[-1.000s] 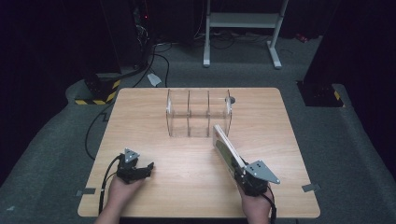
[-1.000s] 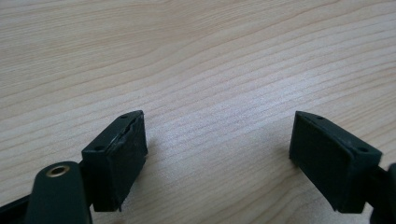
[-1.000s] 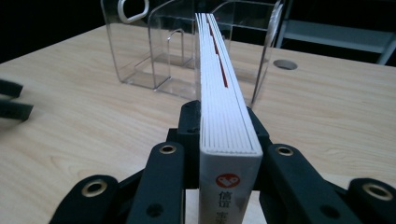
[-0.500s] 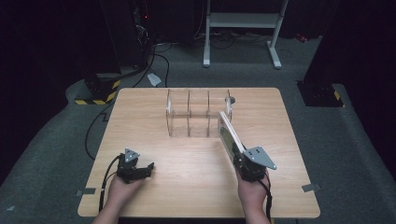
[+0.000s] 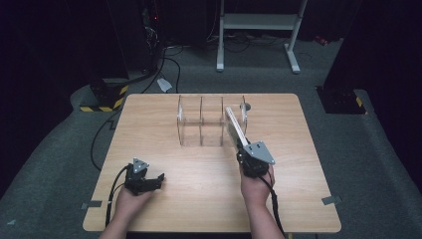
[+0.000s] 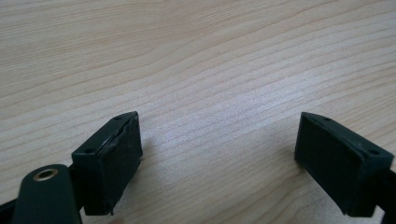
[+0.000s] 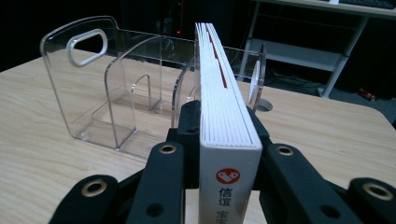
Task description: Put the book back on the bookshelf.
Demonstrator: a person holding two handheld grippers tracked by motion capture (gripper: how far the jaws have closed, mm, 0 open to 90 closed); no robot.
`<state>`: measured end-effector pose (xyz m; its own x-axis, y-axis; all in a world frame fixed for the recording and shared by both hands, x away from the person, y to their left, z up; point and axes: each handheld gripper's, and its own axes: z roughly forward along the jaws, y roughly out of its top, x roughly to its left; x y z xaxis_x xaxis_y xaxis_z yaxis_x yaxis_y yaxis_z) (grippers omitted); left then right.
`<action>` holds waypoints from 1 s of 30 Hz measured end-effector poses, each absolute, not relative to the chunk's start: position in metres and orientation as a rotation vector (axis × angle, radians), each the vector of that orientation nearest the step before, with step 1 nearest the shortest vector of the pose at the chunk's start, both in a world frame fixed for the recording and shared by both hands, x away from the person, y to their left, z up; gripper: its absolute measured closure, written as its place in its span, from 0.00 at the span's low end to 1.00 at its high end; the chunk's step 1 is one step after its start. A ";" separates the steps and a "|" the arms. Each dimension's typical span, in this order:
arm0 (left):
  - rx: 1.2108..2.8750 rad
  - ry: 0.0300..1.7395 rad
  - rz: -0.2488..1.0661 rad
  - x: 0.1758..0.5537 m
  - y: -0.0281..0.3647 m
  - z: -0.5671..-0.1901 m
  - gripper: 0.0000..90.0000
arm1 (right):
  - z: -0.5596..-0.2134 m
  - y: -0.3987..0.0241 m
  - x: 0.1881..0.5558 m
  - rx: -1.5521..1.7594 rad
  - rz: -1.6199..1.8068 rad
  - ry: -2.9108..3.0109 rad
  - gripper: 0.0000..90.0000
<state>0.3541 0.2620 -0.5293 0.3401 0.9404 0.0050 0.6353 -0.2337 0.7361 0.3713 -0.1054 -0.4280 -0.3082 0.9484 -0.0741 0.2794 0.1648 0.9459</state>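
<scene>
Here the right tool [image 5: 241, 145] is clamped on a white book [image 7: 219, 93], held above the counter [image 5: 149, 124] just short of the clear rack [image 7: 116, 107] by its far edge. Coming in skewed, the book could strike a divider and shove the light rack. The left tool [image 6: 219, 154], jaws apart, has just been opening on nothing.

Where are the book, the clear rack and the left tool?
book [image 7: 223, 112], right gripper view, on the white page edges above the spine.
clear rack [image 7: 60, 88], right gripper view, on the end wall below the handle cutout.
left tool [image 6: 219, 161], left gripper view, midway between its two black pads.
</scene>
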 end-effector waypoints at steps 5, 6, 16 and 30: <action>1.965 1.376 0.608 0.354 0.262 -0.529 0.17 | -0.431 -0.104 0.384 1.182 1.158 1.709 0.84; 1.964 1.377 0.610 0.354 0.262 -0.529 0.17 | -0.432 -0.103 0.390 1.187 1.158 1.710 0.84; 1.967 1.377 0.607 0.354 0.262 -0.529 0.17 | -0.434 -0.094 0.412 1.202 1.127 1.702 0.84; 1.967 1.376 0.608 0.354 0.262 -0.529 0.17 | -0.444 -0.088 0.432 1.223 1.085 1.697 0.84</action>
<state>0.3535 0.2620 -0.5292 0.3405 0.9402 0.0056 0.6368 -0.2350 0.7344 0.4325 -0.0884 -0.4438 -0.2477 0.9636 -0.1007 0.3128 0.1779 0.9330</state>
